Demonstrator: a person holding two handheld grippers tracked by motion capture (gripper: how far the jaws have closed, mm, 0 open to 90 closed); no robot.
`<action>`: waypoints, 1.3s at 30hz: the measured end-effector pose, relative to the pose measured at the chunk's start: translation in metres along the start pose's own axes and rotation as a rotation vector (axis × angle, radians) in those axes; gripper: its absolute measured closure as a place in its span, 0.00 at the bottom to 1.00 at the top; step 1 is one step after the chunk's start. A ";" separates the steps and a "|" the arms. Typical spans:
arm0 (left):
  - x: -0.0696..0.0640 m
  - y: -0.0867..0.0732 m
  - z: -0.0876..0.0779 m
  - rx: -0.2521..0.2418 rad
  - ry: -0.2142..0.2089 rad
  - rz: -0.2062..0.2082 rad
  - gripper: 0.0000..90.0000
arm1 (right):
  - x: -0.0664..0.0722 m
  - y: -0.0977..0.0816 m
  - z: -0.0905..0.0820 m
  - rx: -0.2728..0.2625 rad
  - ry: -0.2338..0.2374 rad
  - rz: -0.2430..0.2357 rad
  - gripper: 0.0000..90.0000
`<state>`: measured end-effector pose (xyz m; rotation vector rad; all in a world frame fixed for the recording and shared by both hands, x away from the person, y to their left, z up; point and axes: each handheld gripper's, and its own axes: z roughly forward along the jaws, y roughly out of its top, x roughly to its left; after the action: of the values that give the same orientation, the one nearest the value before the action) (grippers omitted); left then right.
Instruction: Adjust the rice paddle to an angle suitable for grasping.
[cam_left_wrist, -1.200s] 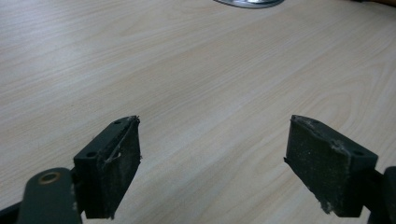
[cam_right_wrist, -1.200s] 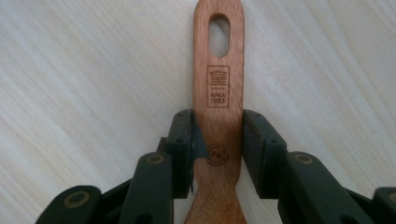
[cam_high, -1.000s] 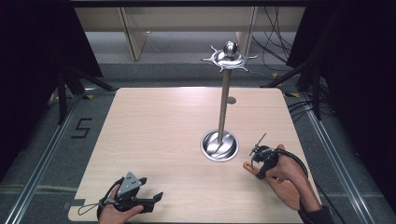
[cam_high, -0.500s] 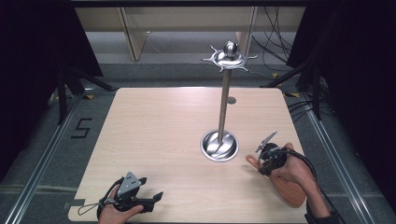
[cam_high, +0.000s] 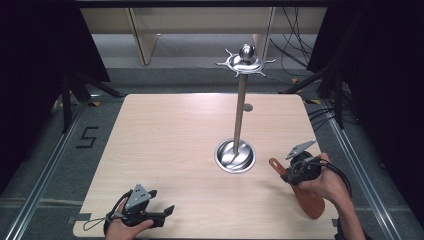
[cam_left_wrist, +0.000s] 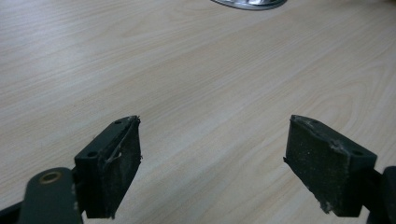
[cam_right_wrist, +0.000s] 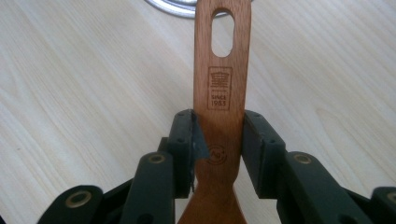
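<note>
The right tongs (cam_right_wrist: 218, 140) clamp the handle of a flat reddish-brown wooden spatula (cam_right_wrist: 222, 79) above the pale wooden table (cam_high: 170, 140), near the shiny metal hanging stand (cam_high: 239, 115), while the left tongs (cam_left_wrist: 212, 163) gape wide, empty.

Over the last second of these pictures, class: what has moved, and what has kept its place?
The right gripper, shut on the brown wooden spatula, lifted it slightly off the table. The left gripper stayed open, and the steel utensil stand kept its place.
</note>
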<state>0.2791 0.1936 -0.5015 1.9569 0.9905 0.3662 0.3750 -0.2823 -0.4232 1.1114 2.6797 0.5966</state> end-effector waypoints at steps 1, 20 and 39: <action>0.000 0.000 0.000 0.000 0.000 0.000 0.19 | -0.001 0.000 -0.002 -0.020 -0.007 0.007 0.75; 0.002 0.001 -0.002 0.030 -0.003 0.032 0.19 | -0.007 0.021 -0.039 -0.266 -0.008 0.001 0.75; 0.001 0.000 -0.002 0.024 -0.004 0.025 0.19 | -0.008 0.037 -0.079 -0.448 -0.030 -0.028 0.75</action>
<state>0.2788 0.1951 -0.5006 1.9921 0.9724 0.3657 0.3793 -0.2878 -0.3355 0.9432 2.3581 1.0948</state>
